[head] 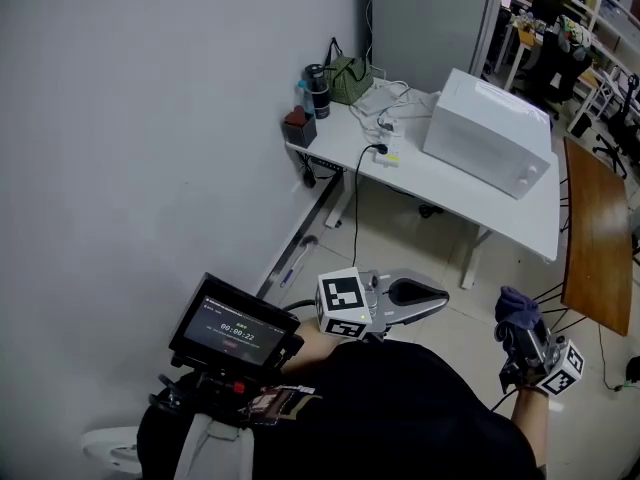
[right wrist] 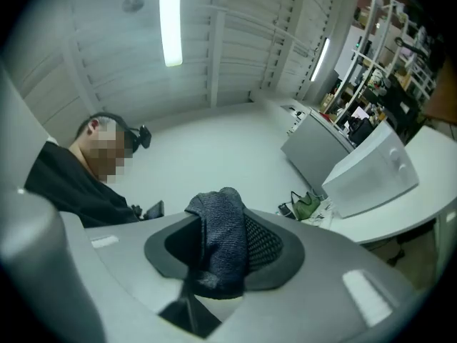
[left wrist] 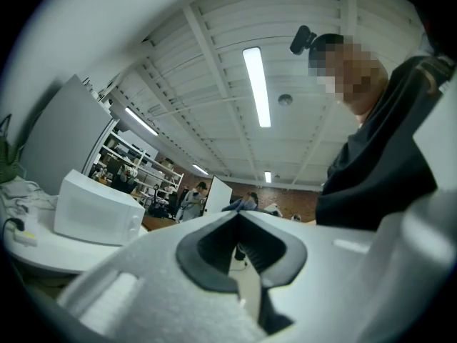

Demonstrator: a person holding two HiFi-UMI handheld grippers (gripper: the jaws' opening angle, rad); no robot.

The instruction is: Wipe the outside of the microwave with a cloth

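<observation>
Two grippers held close to the body. Right gripper (head: pixel 520 334) pinches a dark cloth (right wrist: pixel 223 238); left gripper (left wrist: pixel 237 217) is pressed together, empty. Microwave (head: pixel 488 133) sits on white table (head: pixel 440 186), well apart. Step: approach, wiping not begun. Next: step closer and press the cloth to the casing.

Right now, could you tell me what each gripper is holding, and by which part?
The right gripper pinches the dark cloth by a bunched fold; the left gripper holds nothing, jaws together.
</observation>
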